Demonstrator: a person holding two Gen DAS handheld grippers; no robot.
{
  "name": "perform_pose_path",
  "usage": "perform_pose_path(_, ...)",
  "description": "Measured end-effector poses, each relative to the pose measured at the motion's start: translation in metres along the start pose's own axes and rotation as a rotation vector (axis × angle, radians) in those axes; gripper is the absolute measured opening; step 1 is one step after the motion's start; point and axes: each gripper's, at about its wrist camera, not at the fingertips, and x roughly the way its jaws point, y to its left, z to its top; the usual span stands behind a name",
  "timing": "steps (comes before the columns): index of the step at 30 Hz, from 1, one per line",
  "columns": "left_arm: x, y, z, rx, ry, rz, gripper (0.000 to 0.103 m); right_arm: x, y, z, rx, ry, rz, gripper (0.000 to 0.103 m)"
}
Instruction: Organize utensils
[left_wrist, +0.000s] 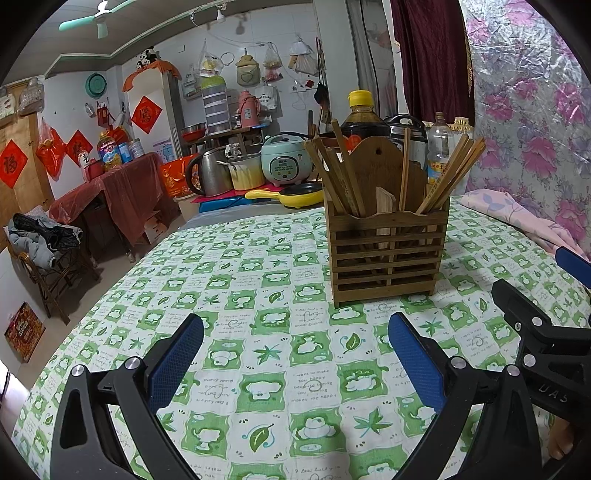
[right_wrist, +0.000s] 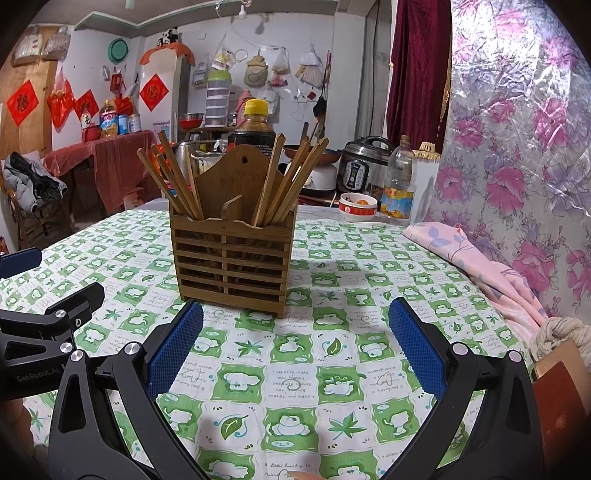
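Note:
A slatted wooden utensil holder (left_wrist: 386, 254) (right_wrist: 231, 258) stands upright on the green-and-white checked tablecloth (left_wrist: 258, 280) (right_wrist: 332, 280). Several wooden chopsticks (left_wrist: 341, 173) (right_wrist: 177, 177) lean in its left compartment and several more chopsticks (left_wrist: 450, 177) (right_wrist: 291, 181) in its right one. My left gripper (left_wrist: 295, 354) hovers open over the cloth, short of the holder and a little left of it, nothing between its blue pads (left_wrist: 177, 362). My right gripper (right_wrist: 295, 347) is open too, just in front of the holder, its left pad (right_wrist: 177, 347) close to the holder's base.
A pink folded cloth (right_wrist: 480, 258) (left_wrist: 517, 218) lies along the table's right side by the floral wall. Behind the table stand an oil bottle (right_wrist: 399, 184), a small bowl (right_wrist: 357, 206), a pressure cooker (right_wrist: 360, 166), a soy sauce bottle (left_wrist: 364, 118) and a yellow pan (left_wrist: 291, 194).

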Motion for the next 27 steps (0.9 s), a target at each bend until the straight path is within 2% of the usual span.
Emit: perform_pose_path(27, 0.0010, 0.0008, 0.0007, -0.002, 0.006, -0.003, 0.098, -0.0006, -0.0033, 0.0008, -0.001, -0.004, 0.002, 0.097)
